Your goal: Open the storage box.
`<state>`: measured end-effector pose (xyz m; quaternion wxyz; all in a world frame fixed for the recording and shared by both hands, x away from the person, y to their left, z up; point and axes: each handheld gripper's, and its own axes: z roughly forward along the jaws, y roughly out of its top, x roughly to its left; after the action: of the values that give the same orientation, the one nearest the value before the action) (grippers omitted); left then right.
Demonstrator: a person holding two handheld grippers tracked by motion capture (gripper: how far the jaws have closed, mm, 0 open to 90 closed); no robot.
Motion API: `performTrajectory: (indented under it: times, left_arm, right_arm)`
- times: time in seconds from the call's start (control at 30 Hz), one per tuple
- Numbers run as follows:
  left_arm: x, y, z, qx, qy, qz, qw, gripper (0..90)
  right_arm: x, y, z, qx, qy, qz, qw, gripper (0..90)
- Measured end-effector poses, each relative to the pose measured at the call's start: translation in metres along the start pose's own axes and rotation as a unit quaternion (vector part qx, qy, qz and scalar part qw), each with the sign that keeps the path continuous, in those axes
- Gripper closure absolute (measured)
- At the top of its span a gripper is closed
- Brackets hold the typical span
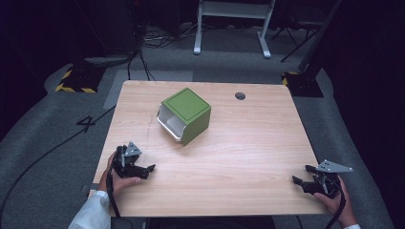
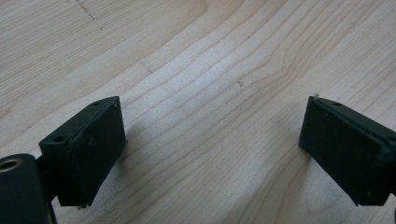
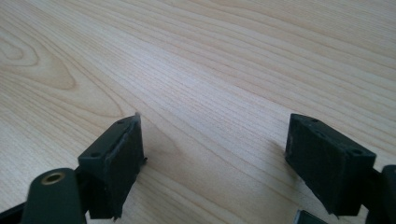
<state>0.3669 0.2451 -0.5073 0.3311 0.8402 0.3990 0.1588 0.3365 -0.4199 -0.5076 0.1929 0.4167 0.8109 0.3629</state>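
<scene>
A green box (image 1: 186, 113) with a white open front stands on the wooden table (image 1: 248, 143), a little left of its middle and toward the far side. My left gripper (image 1: 147, 171) rests low at the table's near left, held in a hand, jaws open over bare wood. In the left gripper view its pads (image 2: 95, 149) stand wide apart with nothing between them. My right gripper (image 1: 301, 174) sits at the near right corner, also open and empty. The right gripper view has its pads (image 3: 119, 163) spread over bare wood grain.
A small dark round hole (image 1: 240, 96) marks the table's far right part. Beyond the table lie a grey floor, cables (image 1: 143, 52), a white desk frame (image 1: 229, 24) and yellow-black striped bases (image 1: 76, 78).
</scene>
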Motion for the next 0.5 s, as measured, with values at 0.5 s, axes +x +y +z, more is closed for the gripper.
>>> performTrajectory:
  times: [0.5]
  left_arm:
    - [-0.005, 0.02, -0.009, -0.01, -0.047, 0.026, 0.9985, 17.4]
  right_arm:
    - [0.0, 0.0, 0.0, 0.0, 0.0, 0.0, 1.0, 19.3]
